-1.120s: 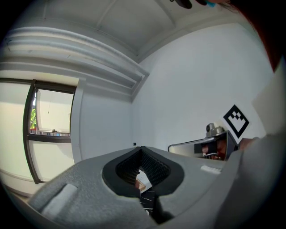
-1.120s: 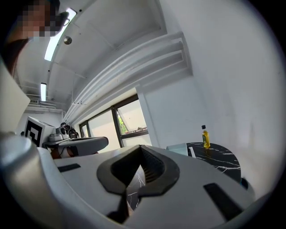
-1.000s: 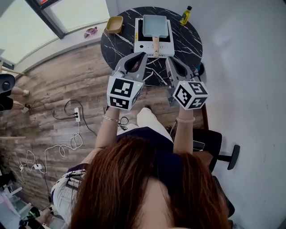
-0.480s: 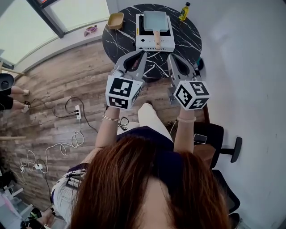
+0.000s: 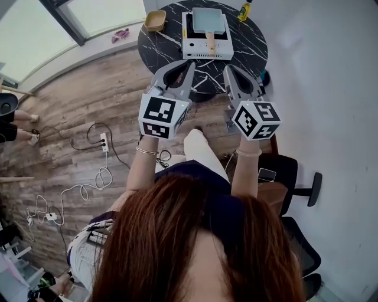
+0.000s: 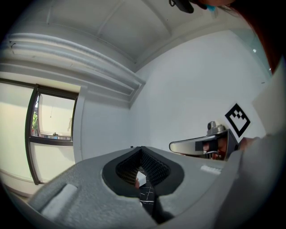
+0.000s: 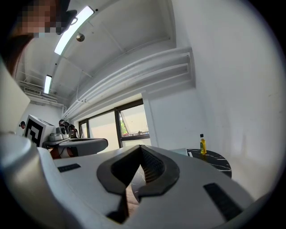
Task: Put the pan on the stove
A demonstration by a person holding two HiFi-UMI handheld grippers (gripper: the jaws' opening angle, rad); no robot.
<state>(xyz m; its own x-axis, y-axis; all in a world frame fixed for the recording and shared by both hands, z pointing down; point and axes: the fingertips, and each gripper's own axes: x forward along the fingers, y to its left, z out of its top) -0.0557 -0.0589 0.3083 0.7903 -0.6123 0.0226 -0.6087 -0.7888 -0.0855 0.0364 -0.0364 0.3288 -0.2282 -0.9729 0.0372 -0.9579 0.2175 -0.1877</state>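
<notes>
A grey-blue rectangular pan (image 5: 206, 19) with a wooden handle (image 5: 211, 42) sits on the white stove (image 5: 205, 52) on the round black marble table (image 5: 248, 48), at the top of the head view. My left gripper (image 5: 189, 64) hangs over the table's near edge, short of the stove, shut and empty. My right gripper (image 5: 227, 68) is level with it to the right, also shut with nothing in it. In the left gripper view the jaws (image 6: 142, 150) meet at the tips. The right gripper view shows its jaws (image 7: 140, 147) closed, the table (image 7: 214, 157) to the right.
A yellow bottle (image 5: 244, 10) and a tan bowl (image 5: 155, 20) stand at the table's far side. A black chair (image 5: 295, 194) is at my right by the white wall. A power strip and cables (image 5: 103, 147) lie on the wood floor to the left.
Both grippers have drawn back from the stove, side by side, and the table has slid towards the top of the head view. The pan has stayed on the stove.
</notes>
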